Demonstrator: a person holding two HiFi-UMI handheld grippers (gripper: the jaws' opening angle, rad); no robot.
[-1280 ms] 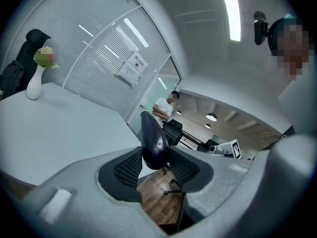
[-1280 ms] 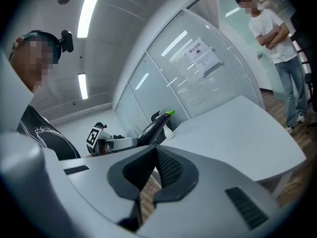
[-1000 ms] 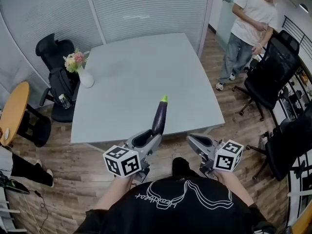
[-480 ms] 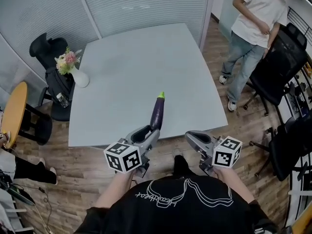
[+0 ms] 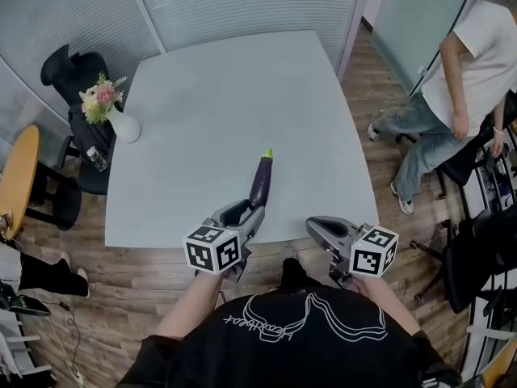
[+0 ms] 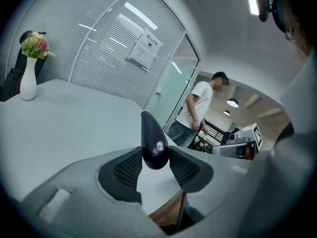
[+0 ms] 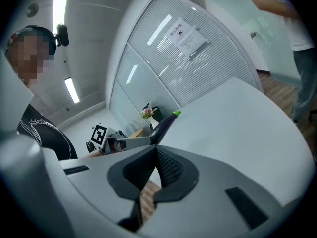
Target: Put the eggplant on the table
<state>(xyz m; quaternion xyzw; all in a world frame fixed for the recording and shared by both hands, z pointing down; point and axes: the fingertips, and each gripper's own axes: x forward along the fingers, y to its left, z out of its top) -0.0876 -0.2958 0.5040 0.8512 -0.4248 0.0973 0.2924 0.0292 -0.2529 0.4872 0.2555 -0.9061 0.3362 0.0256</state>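
Observation:
A dark purple eggplant (image 5: 260,183) with a green stem sticks forward out of my left gripper (image 5: 252,210), which is shut on its thick end. The eggplant hangs above the near edge of the pale grey table (image 5: 202,111), stem pointing away from me. In the left gripper view both ribbed pads press on the eggplant (image 6: 153,143) at the left gripper (image 6: 155,158). My right gripper (image 5: 312,225) is beside it at the table's near edge, jaws together and empty. In the right gripper view its tips (image 7: 156,150) meet, with the eggplant (image 7: 163,125) behind them.
A white vase of flowers (image 5: 119,124) stands at the table's far left corner. Black office chairs stand at the left (image 5: 69,71) and right (image 5: 477,249). A person in a white shirt (image 5: 477,79) stands right of the table. A round wooden table (image 5: 16,176) is at far left.
Both grippers have moved forward and lower toward the table's near edge, the eggplant still in the left one. The bystander has stepped to the right.

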